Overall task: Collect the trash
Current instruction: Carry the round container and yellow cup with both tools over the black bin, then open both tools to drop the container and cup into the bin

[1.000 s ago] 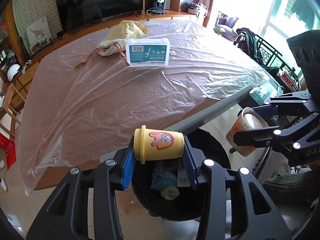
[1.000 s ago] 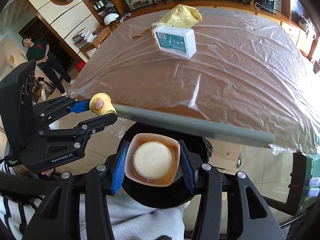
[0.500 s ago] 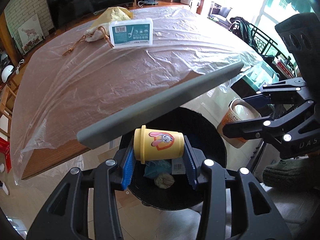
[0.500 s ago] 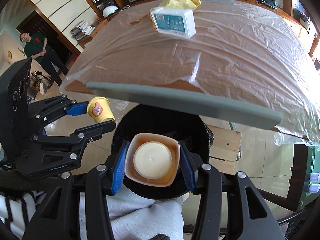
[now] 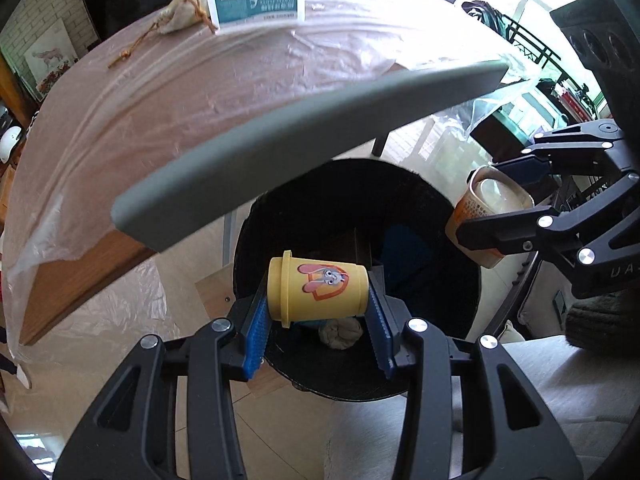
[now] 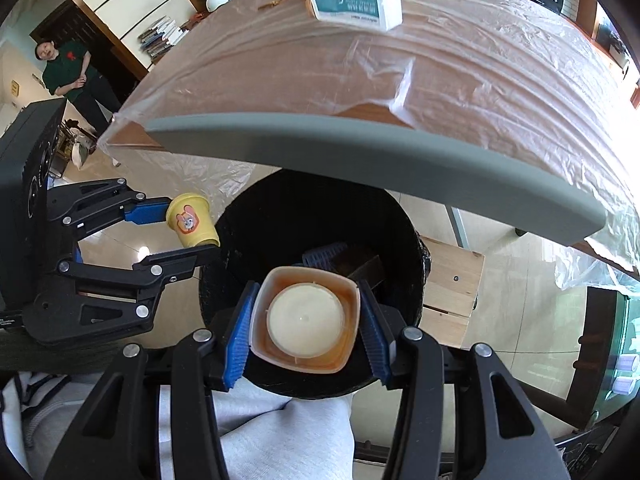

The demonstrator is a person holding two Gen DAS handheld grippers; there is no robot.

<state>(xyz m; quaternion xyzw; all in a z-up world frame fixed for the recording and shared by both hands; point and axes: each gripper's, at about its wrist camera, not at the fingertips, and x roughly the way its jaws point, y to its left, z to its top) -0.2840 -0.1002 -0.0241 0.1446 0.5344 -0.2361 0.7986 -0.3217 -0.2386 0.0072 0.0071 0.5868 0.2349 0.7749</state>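
My left gripper [image 5: 318,320] is shut on a yellow cup [image 5: 316,290] with a rabbit picture, held sideways over the black trash bin [image 5: 448,240]. It also shows in the right wrist view [image 6: 192,226] at the bin's left rim. My right gripper [image 6: 306,328] is shut on an orange-and-white square cup [image 6: 306,320], open end toward the camera, over the bin [image 6: 240,248]. That cup shows in the left wrist view [image 5: 486,216] at the bin's right rim. Trash lies in the bin, including a crumpled wad [image 5: 340,332].
The table [image 5: 160,92] with a plastic sheet and grey edge strip [image 5: 300,136] overhangs the bin. On it lie a teal-and-white box [image 5: 256,0] and a yellow bag [image 5: 188,12] with a cord. A person [image 6: 68,76] stands far left.
Both grippers have moved down below the table edge and over the bin, each still holding its cup. The bin now fills more of both views.
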